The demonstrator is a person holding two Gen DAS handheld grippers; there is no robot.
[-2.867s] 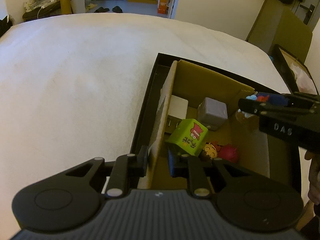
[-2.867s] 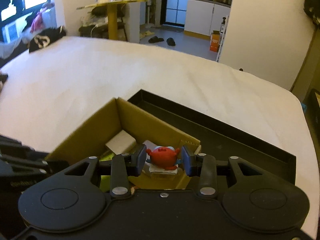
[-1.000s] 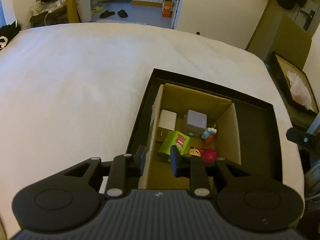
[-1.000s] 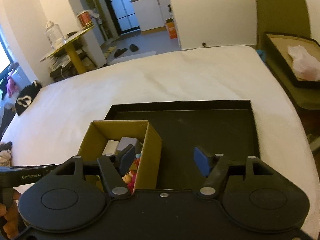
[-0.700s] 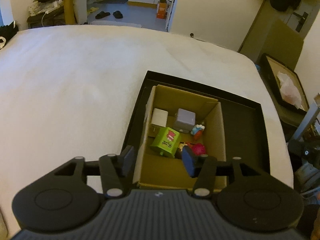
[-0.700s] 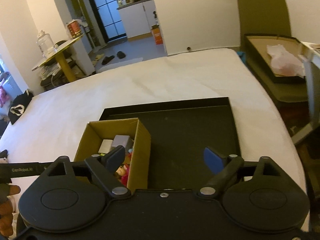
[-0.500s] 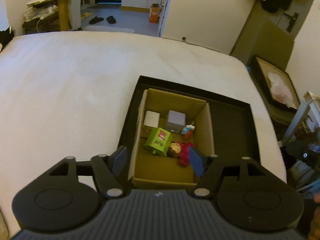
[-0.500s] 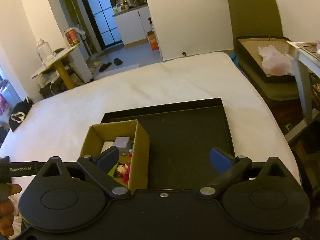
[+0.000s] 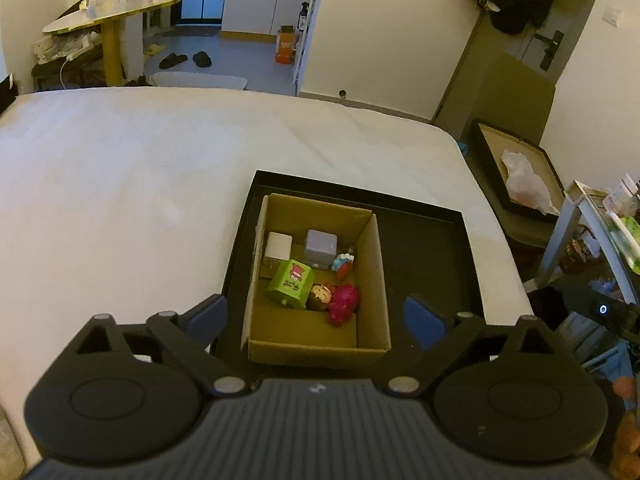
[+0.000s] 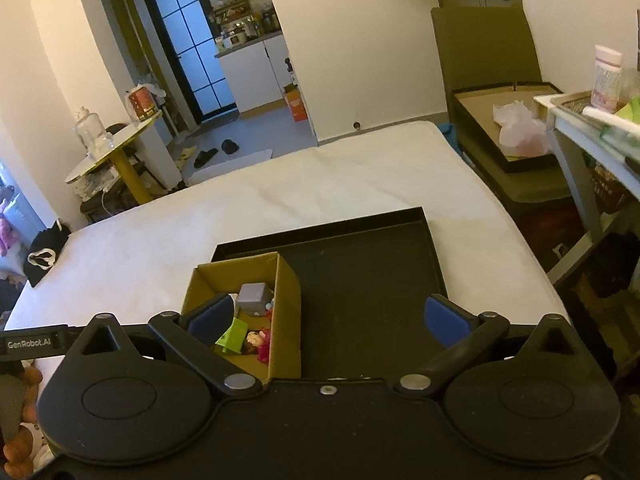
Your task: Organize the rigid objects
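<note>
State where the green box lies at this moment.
In the left wrist view, the green box lies inside the cardboard box, by its left wall, in front of the white block and beside the doll.

In the right wrist view, the right gripper's left finger pad (image 10: 210,317) covers part of the green box (image 10: 233,336) and of the cardboard box (image 10: 286,312) interior at lower centre. The print on the green box is too small to read in either view. At the lower left edge, a hand (image 10: 18,420) is cut off by the frame.
</note>
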